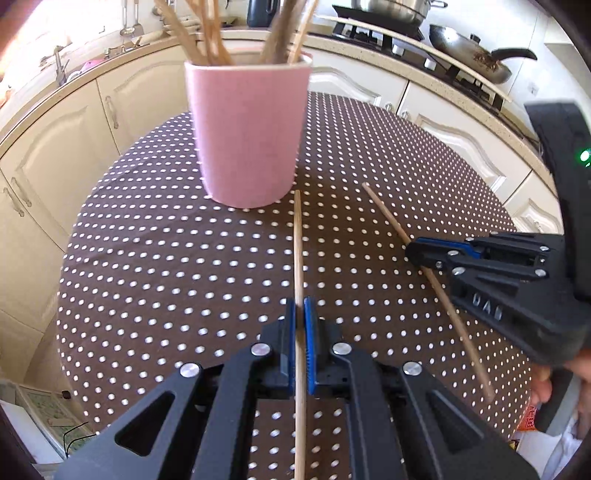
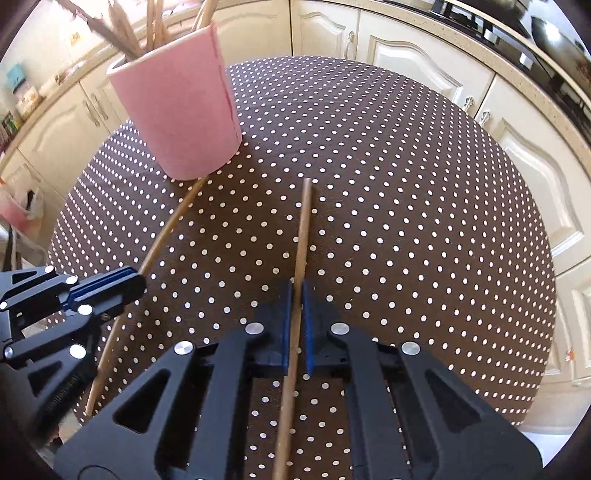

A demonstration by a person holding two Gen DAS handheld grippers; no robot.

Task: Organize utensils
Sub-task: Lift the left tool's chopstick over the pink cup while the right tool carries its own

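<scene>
Gripping one chopstick (image 1: 298,258) in the left claw (image 1: 300,317) and another (image 2: 301,236) in the right claw (image 2: 296,295), both near the pink cup (image 1: 247,129); lift each tip above the rim before dropping.

- A brown tablecloth (image 1: 166,258) with white dots covers the round table.
- Cream cabinet doors (image 1: 48,147) stand behind it.
- A dark pan (image 1: 469,55) sits on the stove (image 1: 380,31), apparently holding food.
</scene>
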